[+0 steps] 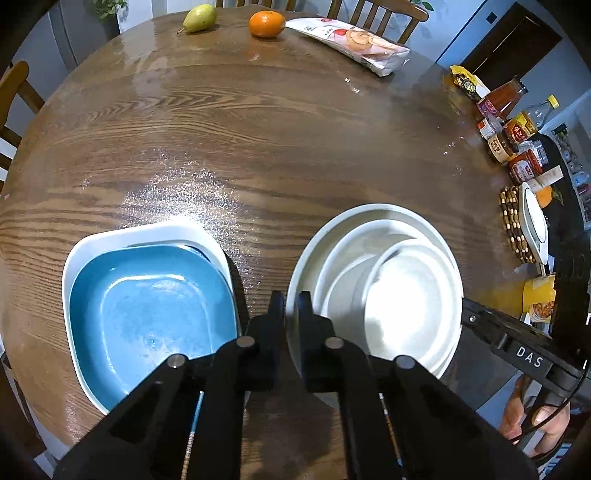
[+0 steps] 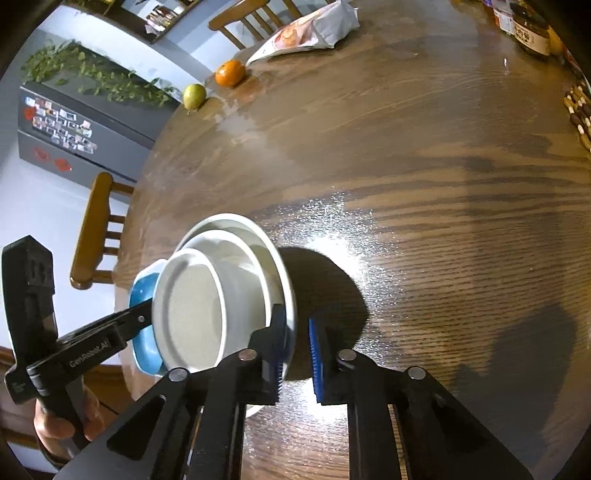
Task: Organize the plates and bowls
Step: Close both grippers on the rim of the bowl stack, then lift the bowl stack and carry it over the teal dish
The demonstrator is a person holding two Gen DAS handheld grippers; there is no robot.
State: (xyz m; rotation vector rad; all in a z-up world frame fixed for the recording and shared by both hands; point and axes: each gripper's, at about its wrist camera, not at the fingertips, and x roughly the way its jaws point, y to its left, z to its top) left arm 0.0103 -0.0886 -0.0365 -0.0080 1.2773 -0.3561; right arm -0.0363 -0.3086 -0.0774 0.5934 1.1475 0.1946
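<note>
A stack of white round bowls (image 1: 384,280) sits on the wooden table; it also shows in the right wrist view (image 2: 221,280). To its left a blue square plate (image 1: 147,306) rests in a white square plate (image 1: 147,232). My left gripper (image 1: 291,306) pinches the left rim of the outer bowl between nearly closed fingers. My right gripper (image 2: 297,332) straddles the right rim of the same bowl with a narrow gap; the rim touches the left finger only. The other gripper's arm shows in each view.
A pear (image 1: 199,17), an orange (image 1: 266,24) and a snack bag (image 1: 354,42) lie at the far table edge. Jars and bottles (image 1: 509,125), a beaded trivet (image 1: 515,225) and a white dish (image 1: 533,221) line the right edge. Wooden chairs surround the table.
</note>
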